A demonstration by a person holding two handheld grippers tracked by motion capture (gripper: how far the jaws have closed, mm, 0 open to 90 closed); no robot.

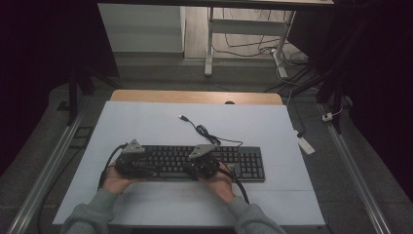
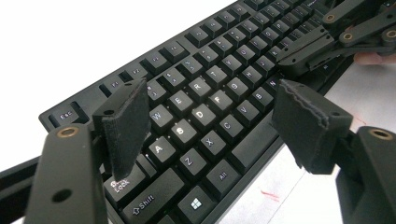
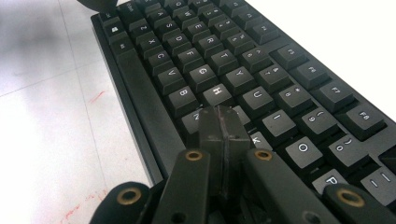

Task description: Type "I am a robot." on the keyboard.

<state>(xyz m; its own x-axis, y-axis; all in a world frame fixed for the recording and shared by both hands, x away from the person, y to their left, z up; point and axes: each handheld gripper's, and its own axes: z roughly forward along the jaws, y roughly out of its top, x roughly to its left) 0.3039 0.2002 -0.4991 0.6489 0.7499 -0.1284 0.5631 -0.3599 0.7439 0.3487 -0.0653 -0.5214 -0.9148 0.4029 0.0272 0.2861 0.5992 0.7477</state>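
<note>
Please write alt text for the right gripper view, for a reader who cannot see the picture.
The right tool, its two black jaws pressed together with nothing between them, points its tip down at a black keyboard, over the keys just below H. The keyboard lies slantwise on a white table, which carries faint red marks.

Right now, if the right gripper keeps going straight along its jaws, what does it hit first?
The keyboard. The right gripper, jaws shut together, points down at the letter keys, tip over the J/N area just below the H key. Whether it touches already is unclear.
</note>
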